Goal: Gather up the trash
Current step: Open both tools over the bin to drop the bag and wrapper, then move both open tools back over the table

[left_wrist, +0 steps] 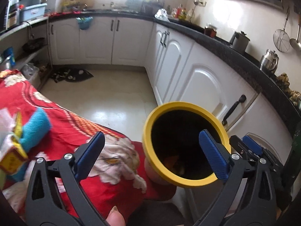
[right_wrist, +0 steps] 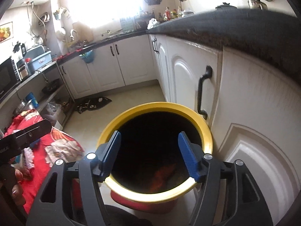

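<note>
A bin with a yellow rim (left_wrist: pixel 150 131) stands on the floor beside the table, dark inside with orange scraps at the bottom. My left gripper (left_wrist: pixel 151 156) is open wide, with its left finger over the red cloth and its right finger over the bin's mouth. Nothing is between its pads. In the right wrist view my right gripper (right_wrist: pixel 150 156) hangs open above the mouth of the same bin (right_wrist: pixel 156 105), holding nothing. Reddish trash (right_wrist: pixel 163 177) lies deep inside. A blurred yellow carton (left_wrist: pixel 13 158) and a blue woolly item (left_wrist: pixel 35 128) lie at the table's left.
A red floral cloth (left_wrist: pixel 62 116) covers the table left of the bin. White cabinet doors (right_wrist: pixel 188 79) with black handles stand close behind and right of the bin under a dark counter (left_wrist: pixel 235 56). Pale tiled floor (left_wrist: pixel 112 94) lies beyond, with a dark mat (left_wrist: pixel 71 75).
</note>
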The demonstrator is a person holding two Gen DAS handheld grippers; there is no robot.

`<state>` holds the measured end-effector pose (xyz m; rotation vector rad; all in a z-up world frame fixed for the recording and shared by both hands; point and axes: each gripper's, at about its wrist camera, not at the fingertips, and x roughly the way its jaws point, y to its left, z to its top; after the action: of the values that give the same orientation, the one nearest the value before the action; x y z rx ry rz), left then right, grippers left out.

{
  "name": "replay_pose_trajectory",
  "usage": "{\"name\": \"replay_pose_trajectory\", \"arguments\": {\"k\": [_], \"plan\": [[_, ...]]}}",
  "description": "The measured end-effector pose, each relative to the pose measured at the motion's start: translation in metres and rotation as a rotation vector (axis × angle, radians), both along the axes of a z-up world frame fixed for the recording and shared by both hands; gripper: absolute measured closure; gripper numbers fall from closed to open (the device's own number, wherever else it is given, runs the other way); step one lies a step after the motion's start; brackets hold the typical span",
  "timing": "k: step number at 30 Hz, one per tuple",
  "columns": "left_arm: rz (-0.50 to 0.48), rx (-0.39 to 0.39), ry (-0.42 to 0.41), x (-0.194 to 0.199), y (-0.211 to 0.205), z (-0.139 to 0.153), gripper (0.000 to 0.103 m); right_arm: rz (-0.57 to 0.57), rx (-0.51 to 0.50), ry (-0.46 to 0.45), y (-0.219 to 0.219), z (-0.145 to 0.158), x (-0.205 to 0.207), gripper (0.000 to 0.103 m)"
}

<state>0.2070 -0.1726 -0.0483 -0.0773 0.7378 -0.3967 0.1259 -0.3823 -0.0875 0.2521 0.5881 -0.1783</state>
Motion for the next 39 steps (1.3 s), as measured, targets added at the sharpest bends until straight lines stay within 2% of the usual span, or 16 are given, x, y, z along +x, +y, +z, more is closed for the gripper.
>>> {"name": "replay_pose_trajectory", "arguments": {"k": [6, 17, 39], "plan": [[0.05, -0.014, -0.042, -0.012, 0.024, 0.019, 0.011, 0.044, 0.002, -0.041, 0.016, 0.017, -0.006, 0.035], [0.135, -0.038, -0.088, -0.033, 0.068, 0.043, 0.011, 0.137, 0.022, -0.087, 0.049, 0.044, -0.016, 0.03], [0.28, -0.057, -0.159, -0.069, 0.149, 0.067, 0.011, 0.349, 0.015, -0.102, 0.129, 0.066, -0.029, 0.027]]}}
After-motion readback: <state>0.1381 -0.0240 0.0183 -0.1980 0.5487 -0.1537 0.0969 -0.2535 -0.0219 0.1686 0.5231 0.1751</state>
